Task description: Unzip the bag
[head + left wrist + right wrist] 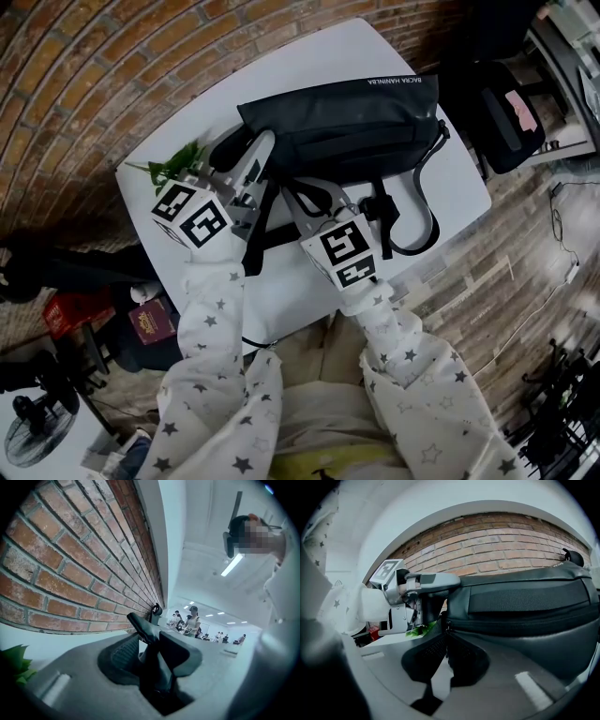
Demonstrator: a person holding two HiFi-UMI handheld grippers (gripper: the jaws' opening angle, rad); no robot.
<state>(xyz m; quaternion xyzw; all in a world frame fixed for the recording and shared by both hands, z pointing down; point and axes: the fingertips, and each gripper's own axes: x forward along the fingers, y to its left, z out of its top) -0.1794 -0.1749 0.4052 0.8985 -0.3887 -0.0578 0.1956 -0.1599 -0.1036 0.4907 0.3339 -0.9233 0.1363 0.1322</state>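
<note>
Black strap (pixel 146 629) of the bag (pixel 342 124) is clamped by the left gripper (pixel 151 643), its zipper pull (pixel 447 626) pinched by the right gripper (pixel 446 641); the zip (pixel 525 618) is judged unopened

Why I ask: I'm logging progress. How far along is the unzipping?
Done: the bag lies on the table, its end clamped in the left gripper. In hand: the right gripper pinches the pull at the zip's end. Left: the zip looks closed along its length, so all the pulling remains.
</note>
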